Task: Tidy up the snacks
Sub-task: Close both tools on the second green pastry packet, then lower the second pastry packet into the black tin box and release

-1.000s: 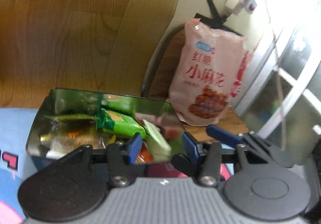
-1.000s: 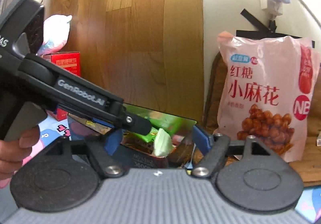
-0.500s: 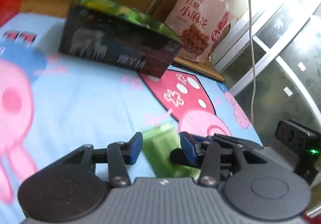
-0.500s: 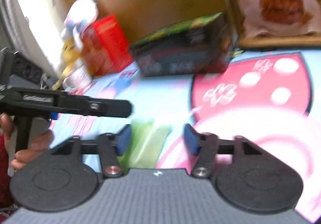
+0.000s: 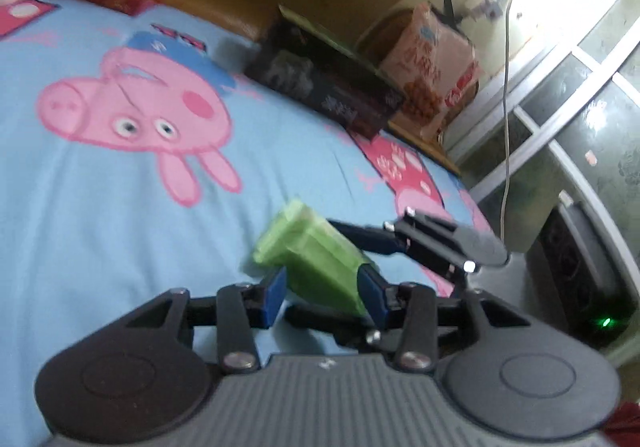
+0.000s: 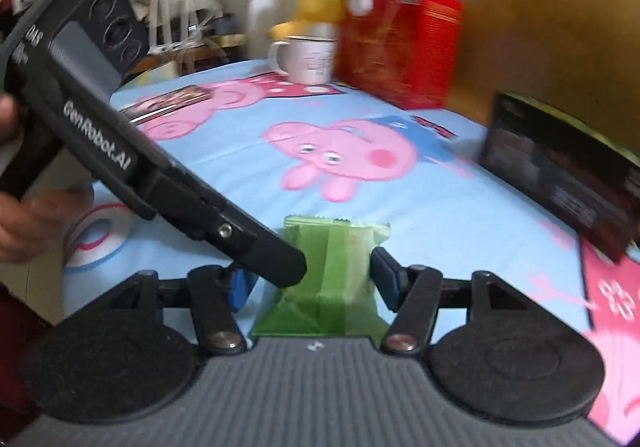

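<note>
A green snack packet [image 5: 316, 259] sits between the blue pads of my left gripper [image 5: 323, 297]. The pads press its sides and the jaws are still closing on it. In the right wrist view the same packet [image 6: 336, 267] hangs just over the blue cartoon sheet [image 6: 420, 215], inside my right gripper [image 6: 312, 283]. The right jaws are opening and their pads stand clear of the wrapper. One left finger [image 6: 276, 263] crosses in from the upper left and touches the packet's left side. A dark snack box [image 5: 328, 95] stands at the far edge of the sheet.
A pink snack bag [image 5: 432, 75] leans behind the dark box [image 6: 560, 175]. A red box [image 6: 400, 47], a white mug [image 6: 308, 59] and plush toys [image 6: 320, 3] stand at the far side. A flat dark item [image 6: 168, 105] lies left. A hand [image 6: 24, 223] grips the left tool.
Both grippers have drawn back from the open box and sunk towards the sheet. The green packet came along between the left pads. The right jaws narrowed, then widened.
</note>
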`<state>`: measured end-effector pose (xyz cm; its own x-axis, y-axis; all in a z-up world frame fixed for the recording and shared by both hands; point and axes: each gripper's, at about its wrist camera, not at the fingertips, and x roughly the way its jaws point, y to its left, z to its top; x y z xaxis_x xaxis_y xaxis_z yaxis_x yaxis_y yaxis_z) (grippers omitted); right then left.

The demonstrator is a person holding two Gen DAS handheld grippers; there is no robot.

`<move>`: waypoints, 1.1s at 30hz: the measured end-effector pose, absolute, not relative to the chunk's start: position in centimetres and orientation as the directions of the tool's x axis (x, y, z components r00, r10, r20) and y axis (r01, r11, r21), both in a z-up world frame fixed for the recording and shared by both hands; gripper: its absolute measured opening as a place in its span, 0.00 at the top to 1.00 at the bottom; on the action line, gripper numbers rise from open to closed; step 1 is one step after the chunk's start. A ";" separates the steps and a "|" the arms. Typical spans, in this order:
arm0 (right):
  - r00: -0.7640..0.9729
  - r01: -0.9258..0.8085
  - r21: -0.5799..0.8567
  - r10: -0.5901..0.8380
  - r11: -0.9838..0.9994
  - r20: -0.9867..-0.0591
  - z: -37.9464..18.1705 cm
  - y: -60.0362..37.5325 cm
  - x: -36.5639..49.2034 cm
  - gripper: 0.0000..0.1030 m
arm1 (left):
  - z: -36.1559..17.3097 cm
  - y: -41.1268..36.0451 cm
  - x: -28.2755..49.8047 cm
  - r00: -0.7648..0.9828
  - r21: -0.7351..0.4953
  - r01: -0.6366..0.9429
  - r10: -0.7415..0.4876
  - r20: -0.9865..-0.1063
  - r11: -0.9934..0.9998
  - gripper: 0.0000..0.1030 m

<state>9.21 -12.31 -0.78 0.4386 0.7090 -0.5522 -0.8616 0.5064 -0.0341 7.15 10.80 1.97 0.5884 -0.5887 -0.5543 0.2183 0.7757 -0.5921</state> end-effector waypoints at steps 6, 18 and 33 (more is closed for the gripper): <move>0.567 -0.761 -0.039 0.635 0.648 -0.524 -0.9 -13.5 7.5 0.26 | 3.7 12.3 8.5 0.645 -0.588 0.218 -0.568 -0.512 0.779 0.57; 0.620 -0.668 0.038 0.584 0.743 -0.525 -1.8 -15.1 5.3 0.48 | 1.1 9.7 9.4 0.585 -0.580 0.235 -0.589 -0.557 0.780 0.57; 0.676 -0.631 0.020 0.563 0.775 -0.476 -0.3 -15.7 5.5 0.74 | 3.2 8.5 9.1 0.586 -0.593 0.298 -0.634 -0.505 0.748 0.57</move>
<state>5.50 -15.73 -0.34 0.6759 0.5625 -0.4761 -0.6312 0.7754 0.0201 9.08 8.53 3.16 0.5858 -0.6339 -0.5050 0.2981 0.7480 -0.5930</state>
